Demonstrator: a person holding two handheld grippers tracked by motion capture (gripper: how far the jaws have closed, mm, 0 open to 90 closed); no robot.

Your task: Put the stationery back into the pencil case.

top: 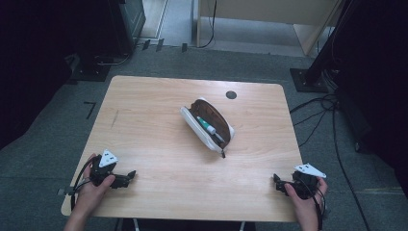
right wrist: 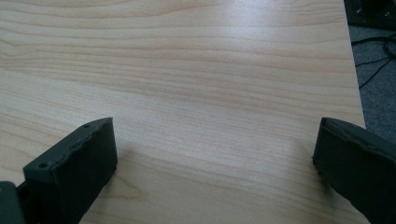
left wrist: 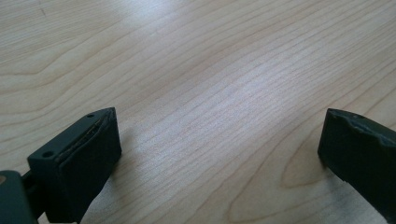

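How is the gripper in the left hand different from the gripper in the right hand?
The left gripper rests near the table's front left corner, while the right gripper rests near its front right corner. The left gripper's jaws point right, toward the table's middle; the right gripper's jaws point left. Both are black, carry a grey three-cornered plate, stand open with nothing between the jaws, and sit well away from the open pouch in the middle.
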